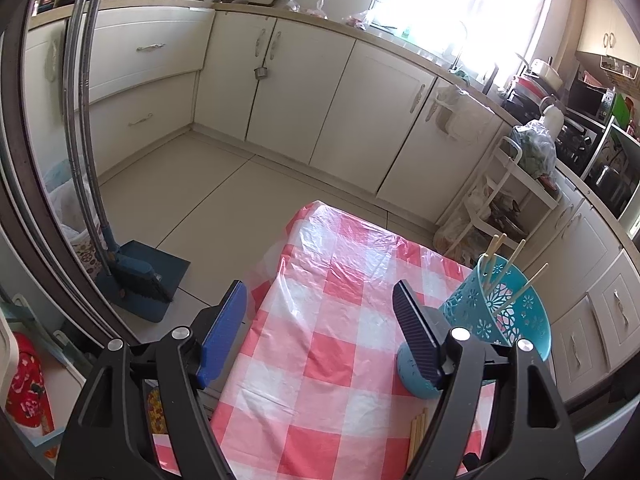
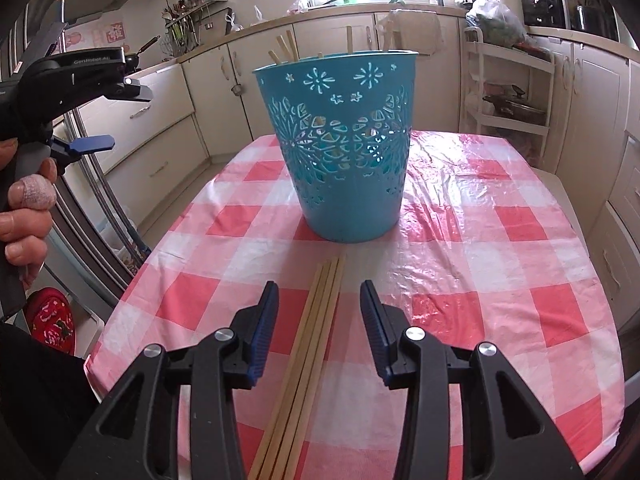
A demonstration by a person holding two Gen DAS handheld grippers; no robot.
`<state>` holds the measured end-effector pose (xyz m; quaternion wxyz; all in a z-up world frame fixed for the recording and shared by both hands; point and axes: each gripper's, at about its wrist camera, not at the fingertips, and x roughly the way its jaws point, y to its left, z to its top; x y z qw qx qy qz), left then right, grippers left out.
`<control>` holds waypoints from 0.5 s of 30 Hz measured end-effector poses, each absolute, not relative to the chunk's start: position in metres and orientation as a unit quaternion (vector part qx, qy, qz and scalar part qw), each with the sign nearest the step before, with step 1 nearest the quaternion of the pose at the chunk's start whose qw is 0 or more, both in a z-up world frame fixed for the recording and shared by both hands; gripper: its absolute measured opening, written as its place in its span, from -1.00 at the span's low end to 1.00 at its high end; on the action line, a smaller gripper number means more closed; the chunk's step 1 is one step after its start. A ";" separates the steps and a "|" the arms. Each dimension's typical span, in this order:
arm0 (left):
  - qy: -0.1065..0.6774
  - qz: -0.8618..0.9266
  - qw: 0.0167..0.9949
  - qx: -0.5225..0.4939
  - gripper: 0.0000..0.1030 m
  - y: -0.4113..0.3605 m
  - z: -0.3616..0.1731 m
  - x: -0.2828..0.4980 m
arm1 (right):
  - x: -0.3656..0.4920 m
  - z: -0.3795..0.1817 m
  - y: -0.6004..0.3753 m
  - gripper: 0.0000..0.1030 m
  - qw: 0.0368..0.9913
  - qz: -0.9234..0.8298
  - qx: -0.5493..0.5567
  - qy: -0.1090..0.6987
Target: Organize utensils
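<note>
Straddling a bundle of wooden chopsticks (image 2: 316, 344) that lies flat on the checked counter (image 2: 500, 280), the right gripper (image 2: 319, 334) has its jaws spread, one pad on each side of the sticks and neither pad touching them. The sticks lie side by side, pointing toward the teal perforated holder (image 2: 344, 152), which stands upright just beyond their far tips and already carries several chopsticks leaning against its rim. The left gripper (image 1: 320, 336), jaws also spread and empty, hovers over the near-left part of the counter, with the holder close beside its right finger; a person's hand (image 2: 26, 216) grips its handle.

The step in hand appears to be the pick-up of the lying bundle. A good grasp would lower the pads until they nearly meet the cloth, then close squarely across the sticks so that all are caught together and none rolls out sideways. Gripping near mid-length should keep the bundle balanced for tipping upright. The plastic cover looks slick and wrinkled, so snagging it is a risk. The holder seems light; the left gripper could steady it during insertion.
</note>
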<state>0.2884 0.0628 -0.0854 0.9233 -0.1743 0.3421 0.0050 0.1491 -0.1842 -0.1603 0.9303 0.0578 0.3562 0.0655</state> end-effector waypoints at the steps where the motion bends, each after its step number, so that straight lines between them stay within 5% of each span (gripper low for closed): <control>1: 0.342 0.005 0.923 -0.175 0.39 0.063 -0.085 0.288 | 0.149 -0.161 -0.184 -0.19 0.930 0.066 0.058 0.357; 15: 0.344 0.005 0.923 -0.173 0.39 0.062 -0.087 0.289 | 0.151 -0.172 -0.186 -0.19 0.922 0.067 0.064 0.377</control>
